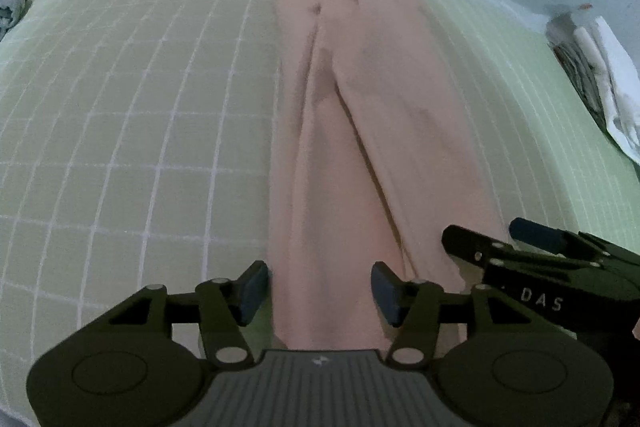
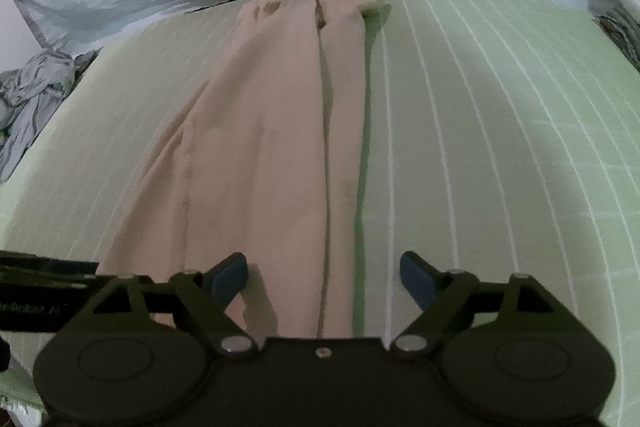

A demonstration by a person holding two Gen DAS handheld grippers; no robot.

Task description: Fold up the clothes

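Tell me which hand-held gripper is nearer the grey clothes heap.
Left. The left hand-held gripper straddles the pink trousers' left edge, on the heap's side; the right hand-held gripper straddles their right edge.

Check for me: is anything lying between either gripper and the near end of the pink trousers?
Nothing visible. The left gripper and right gripper are both open at the near end of the pink trousers, with only the green grid mat around them.
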